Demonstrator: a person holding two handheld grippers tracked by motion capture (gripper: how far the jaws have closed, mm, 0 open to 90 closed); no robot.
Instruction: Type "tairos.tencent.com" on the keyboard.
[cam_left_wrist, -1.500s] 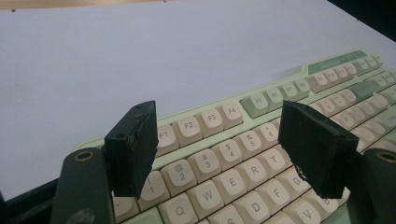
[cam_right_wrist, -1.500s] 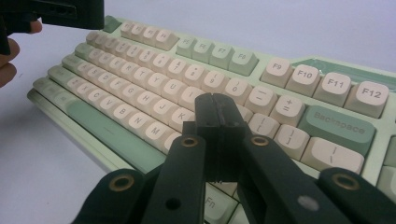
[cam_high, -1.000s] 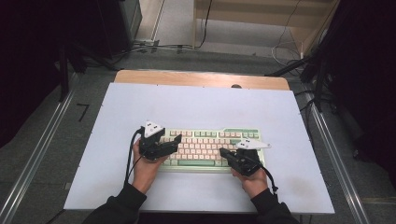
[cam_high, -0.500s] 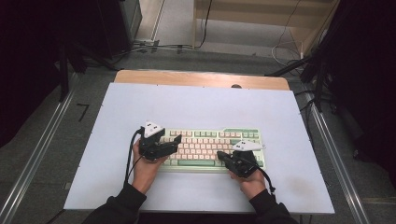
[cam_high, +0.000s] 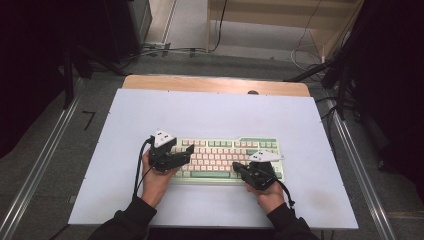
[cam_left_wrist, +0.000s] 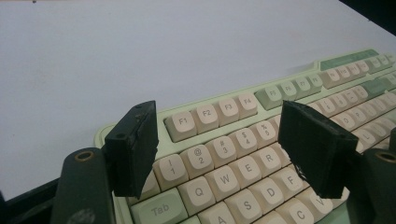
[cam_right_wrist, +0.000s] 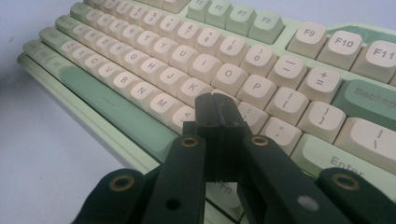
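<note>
A pale green keyboard (cam_high: 220, 156) with cream keys lies on the near half of the white table top. My left gripper (cam_high: 184, 154) hovers over its left end, open. In the left gripper view the two black jaws stand wide apart above the number and letter keys of the keyboard (cam_left_wrist: 205, 116), and nothing is between them (cam_left_wrist: 219, 149). My right gripper (cam_high: 238, 167) is over the keyboard's lower right part. In the right gripper view its jaws are pressed together (cam_right_wrist: 217, 109), with the tip just above the keys near the right end of the letter rows (cam_right_wrist: 140, 56).
The white table top (cam_high: 215, 112) has a wooden strip (cam_high: 215, 84) along its far edge. Metal rails (cam_high: 42, 165) run along both sides of the table. Cables lie on the floor beyond it. Bare table surface stretches behind and to both sides of the keyboard.
</note>
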